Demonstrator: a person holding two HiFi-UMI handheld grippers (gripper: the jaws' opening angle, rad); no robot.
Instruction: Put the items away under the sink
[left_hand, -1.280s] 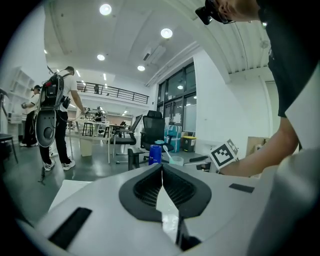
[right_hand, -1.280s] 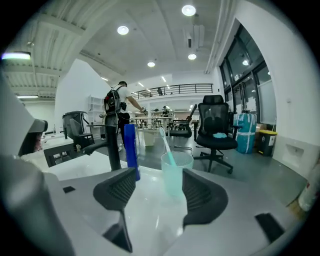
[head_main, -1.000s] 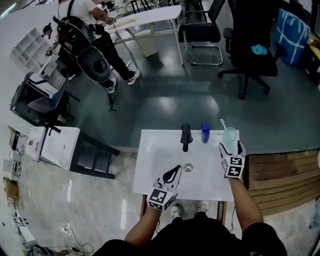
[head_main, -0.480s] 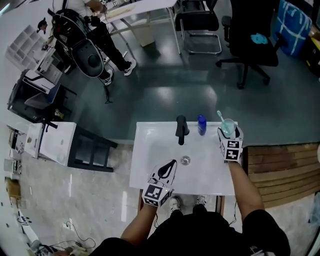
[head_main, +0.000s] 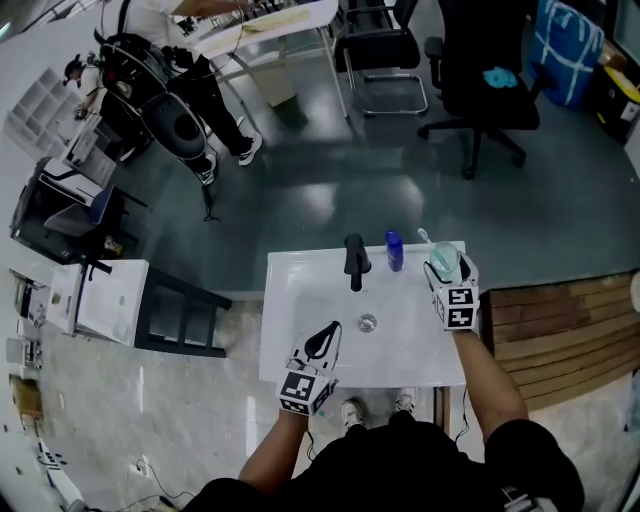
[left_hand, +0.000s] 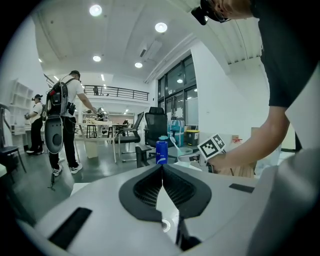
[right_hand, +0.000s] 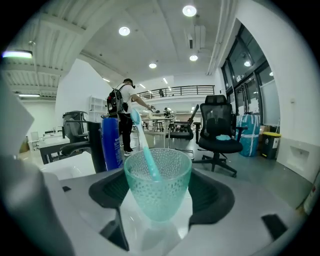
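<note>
A clear teal cup (right_hand: 157, 192) with a teal toothbrush (right_hand: 144, 145) in it stands at the back right corner of the white sink (head_main: 400, 345). My right gripper (right_hand: 157, 170) is shut on the cup, one pad on each side. In the head view the cup (head_main: 443, 262) shows just past the right gripper (head_main: 448, 280). A blue bottle (head_main: 394, 250) stands upright left of it, beside the black faucet (head_main: 353, 260). My left gripper (head_main: 322, 345) hangs over the sink's front left, shut and empty, pointing at the blue bottle (left_hand: 161, 152).
The drain (head_main: 367, 322) lies mid-basin. A wooden platform (head_main: 560, 320) borders the sink on the right, a dark rack (head_main: 180, 315) and a white box (head_main: 105, 300) on the left. Office chairs (head_main: 480, 75) and a person with a backpack (head_main: 160, 85) are farther off.
The right gripper stays at the cup. The left gripper has drifted slightly left and nearer the sink's front edge. The head view has shifted.
</note>
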